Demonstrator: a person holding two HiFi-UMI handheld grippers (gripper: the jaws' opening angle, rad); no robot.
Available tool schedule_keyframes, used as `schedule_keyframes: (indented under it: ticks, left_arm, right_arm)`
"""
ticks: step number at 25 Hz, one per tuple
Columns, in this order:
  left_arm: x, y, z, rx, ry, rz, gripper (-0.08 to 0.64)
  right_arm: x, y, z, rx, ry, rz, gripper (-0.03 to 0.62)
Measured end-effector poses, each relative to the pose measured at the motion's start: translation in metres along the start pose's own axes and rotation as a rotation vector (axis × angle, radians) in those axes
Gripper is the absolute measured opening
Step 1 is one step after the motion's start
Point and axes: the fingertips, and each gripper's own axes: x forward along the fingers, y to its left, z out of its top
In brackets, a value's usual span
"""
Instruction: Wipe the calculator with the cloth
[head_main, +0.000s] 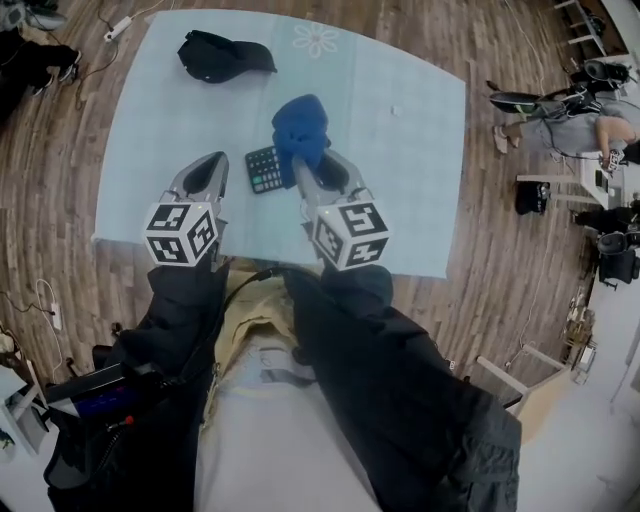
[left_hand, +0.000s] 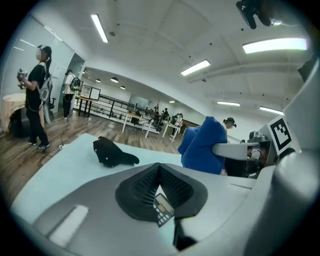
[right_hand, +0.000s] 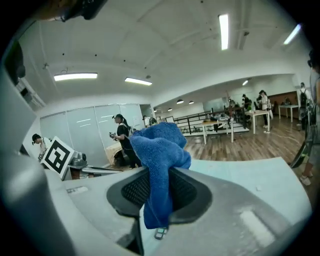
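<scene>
Two grippers: I have both over the near half of the pale blue mat (head_main: 410, 190), which lies on a wood floor.
Left gripper (head_main: 215, 165): clenched, pad tips meeting, nothing caught in them, toward the mat's near-left part.
Cap (head_main: 222, 55): black, near the mat's far edge, left of centre, well apart from everything else.
Calculator (head_main: 265, 168): dark, flat about mid-mat, between the two grippers' tips.
Cloth (head_main: 300, 128): blue, bunched, over the calculator's right edge; whether it touches I can't tell.
Right gripper (head_main: 318, 168): grasping the cloth, with a fold hanging down between the pads.
</scene>
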Motion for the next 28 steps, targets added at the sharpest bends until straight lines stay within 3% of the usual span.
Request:
schedule_keyframes:
  ticks: [6, 11, 28]
  left_arm:
    - [-0.002, -0.040, 0.073, 0.100, -0.167, -0.041, 0.000]
    - [-0.005, -0.047, 0.115, 0.154, -0.261, -0.043, 0.000]
    - [-0.003, -0.075, 0.148, 0.211, -0.315, -0.096, 0.000]
  right_arm:
    - [-0.044, -0.016, 0.066, -0.026, -0.167, -0.060, 0.087]
    - [-0.055, -0.023, 0.097, -0.057, -0.247, -0.078, 0.087]
    - [-0.083, -0.024, 0.128, -0.093, -0.344, -0.104, 0.089]
